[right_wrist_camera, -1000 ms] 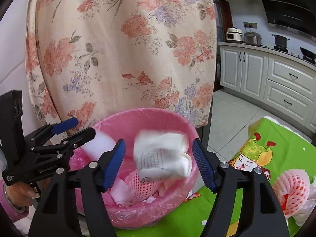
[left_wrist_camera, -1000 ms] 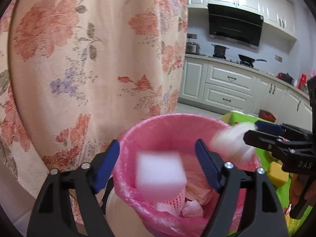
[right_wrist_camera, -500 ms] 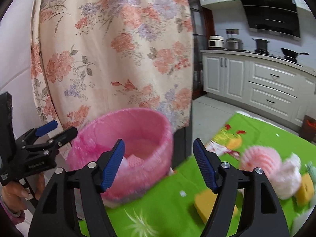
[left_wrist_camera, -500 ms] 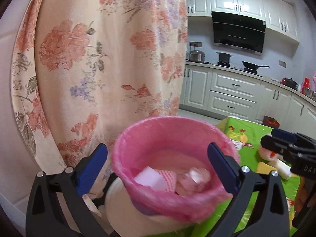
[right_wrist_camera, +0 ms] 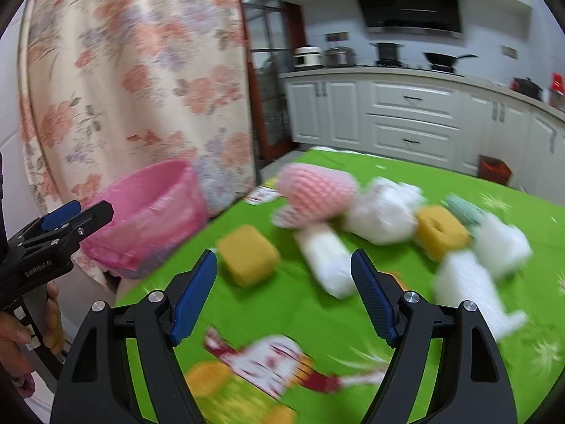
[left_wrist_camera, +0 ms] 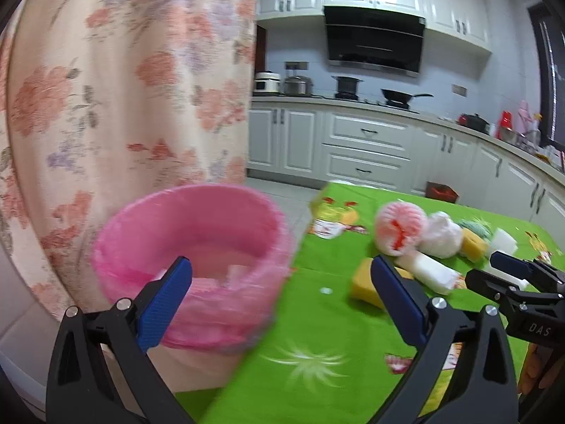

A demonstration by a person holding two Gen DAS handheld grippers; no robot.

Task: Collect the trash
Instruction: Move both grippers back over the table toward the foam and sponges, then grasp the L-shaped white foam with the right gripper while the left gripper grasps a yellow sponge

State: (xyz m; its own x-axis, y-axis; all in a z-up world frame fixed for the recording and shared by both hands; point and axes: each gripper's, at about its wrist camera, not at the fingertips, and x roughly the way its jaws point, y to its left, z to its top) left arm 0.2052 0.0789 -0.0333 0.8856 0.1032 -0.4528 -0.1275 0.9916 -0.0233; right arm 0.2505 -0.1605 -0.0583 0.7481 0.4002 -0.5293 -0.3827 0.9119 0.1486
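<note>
The bin with a pink bag [left_wrist_camera: 197, 247] stands at the table's left edge with trash inside. My left gripper [left_wrist_camera: 279, 268] is open and empty, hovering near the bin's right rim. My right gripper [right_wrist_camera: 282, 261] is over the green tablecloth [right_wrist_camera: 317, 318], its jaws opening with nothing between them. Just beyond it lie a yellow sponge [right_wrist_camera: 247, 254] and a white wrapped roll [right_wrist_camera: 325, 261]. Farther back are a pink foam net [right_wrist_camera: 314, 190], a white crumpled bag [right_wrist_camera: 385, 212], a second yellow sponge [right_wrist_camera: 441, 233] and white foam pieces [right_wrist_camera: 501, 243]. The picture is motion-blurred.
A floral curtain [left_wrist_camera: 123, 88] hangs behind the bin. White kitchen cabinets [left_wrist_camera: 363, 148] with pots on the counter run along the back. The left gripper [right_wrist_camera: 70, 219] shows at the left of the right wrist view, with a hand on its grip.
Both grippers swung right, from above the bin towards the table. The white pieces between their jaws dropped into the bin. Both sets of jaws stand wider.
</note>
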